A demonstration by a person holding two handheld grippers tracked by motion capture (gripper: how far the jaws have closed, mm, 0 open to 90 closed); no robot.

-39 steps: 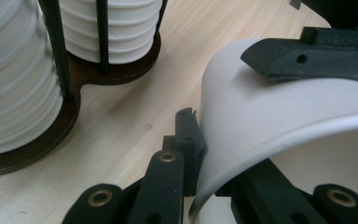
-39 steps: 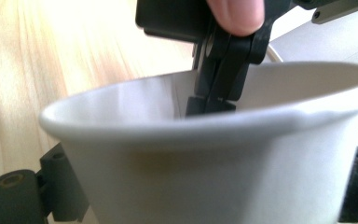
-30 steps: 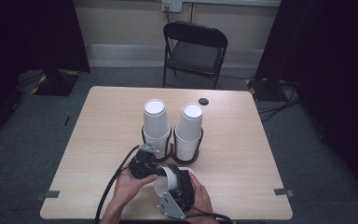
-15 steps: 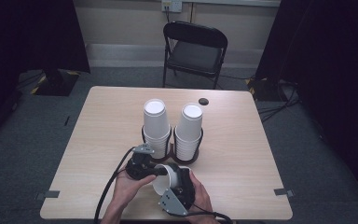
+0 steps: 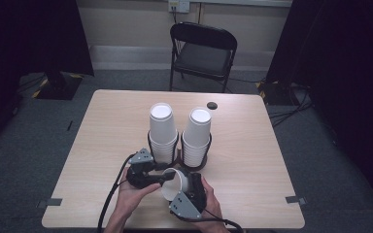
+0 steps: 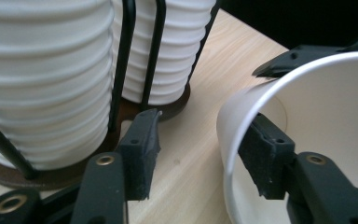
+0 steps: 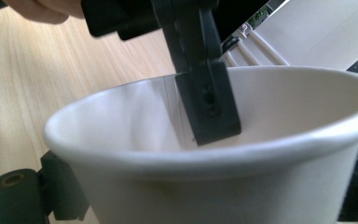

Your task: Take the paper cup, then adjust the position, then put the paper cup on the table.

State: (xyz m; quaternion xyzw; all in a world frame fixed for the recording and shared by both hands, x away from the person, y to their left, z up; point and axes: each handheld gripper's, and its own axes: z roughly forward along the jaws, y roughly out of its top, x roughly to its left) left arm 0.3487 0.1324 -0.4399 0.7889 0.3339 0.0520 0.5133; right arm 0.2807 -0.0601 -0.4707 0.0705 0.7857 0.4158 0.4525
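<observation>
1. Since the earlier high view the left gripper (image 5: 156, 178) has just been opening its jaws. They now stand about half apart astride the rim of the white paper cup (image 5: 176, 183): one pad is inside the mouth close against the wall, the other is outside and clear of it, so the cup is not pinched. Both hands have barely shifted.
2. The cup is a smooth, thin-walled, tapered paper cup with a rolled lip. It lies on its side above the near part of the desk, between the two grippers, with its mouth towards the left gripper. It is empty; a faint vertical seam runs down its inside wall.
3. The right gripper (image 5: 190, 187) has the cup by its body. In the right gripper view the black jaws flank the cup wall (image 7: 214, 186) at the lower corners and appear closed on it.
4. The light wood-grain desk (image 5: 272, 160) is a matt rectangular laminate top.
5. Just behind the grippers stands a black wire cup holder on a round dark-brown base (image 6: 9, 175). It holds two upside-down stacks of white paper cups (image 5: 161, 131) side by side; their nested rims form close horizontal ridges.
6. A small dark round disc (image 5: 211, 105) lies near the far edge of the desk. A black folding chair (image 5: 201, 53) stands beyond it.
7. No brand, label or writing can be read on anything.
</observation>
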